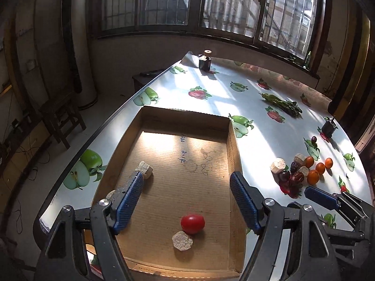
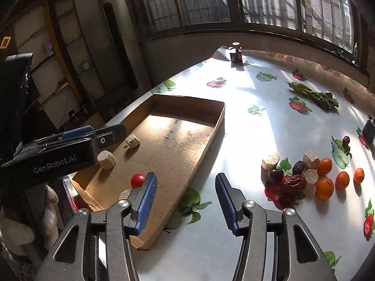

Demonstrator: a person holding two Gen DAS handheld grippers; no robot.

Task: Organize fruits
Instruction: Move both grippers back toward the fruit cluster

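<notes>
Left wrist: both tongs [image 1: 186, 185] wide, empty, above fruit-print table [image 1: 218, 98] by barred window [image 1: 211, 2]

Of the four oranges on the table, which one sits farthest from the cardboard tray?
The small orange at the far right end of the cluster; the other three lie nearer the cardboard tray.

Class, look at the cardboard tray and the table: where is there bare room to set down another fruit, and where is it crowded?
Free: the tray floor's far half, beyond the tomato and beige chunks; also the table between the tray and the fruit pile. Crowded: the pile itself, fruits touching.
</notes>
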